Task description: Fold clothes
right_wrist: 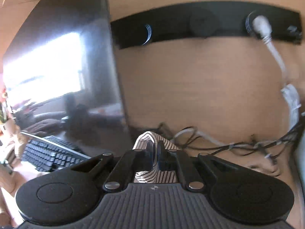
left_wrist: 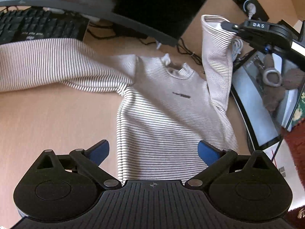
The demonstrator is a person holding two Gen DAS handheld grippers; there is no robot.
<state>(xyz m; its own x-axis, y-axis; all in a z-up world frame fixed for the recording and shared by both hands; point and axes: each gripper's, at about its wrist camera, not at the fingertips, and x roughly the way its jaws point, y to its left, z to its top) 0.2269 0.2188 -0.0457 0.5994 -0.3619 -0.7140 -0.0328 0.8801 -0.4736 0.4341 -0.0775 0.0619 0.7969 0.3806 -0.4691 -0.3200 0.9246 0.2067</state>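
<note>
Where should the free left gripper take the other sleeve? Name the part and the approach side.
Grip the flat sleeve at its cuff end, which runs out of view past the picture's left edge. Bring the open left gripper down from above, one finger sliding under the edge: the sleeve lies flat on the desk, so only an edge pinch bites.

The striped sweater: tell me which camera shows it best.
The left wrist view. It shows the striped sweater spread on the desk, collar and both sleeves visible, with the right gripper lifting one cuff. The right wrist view shows only a pinched fold of striped fabric between its fingers.
</note>
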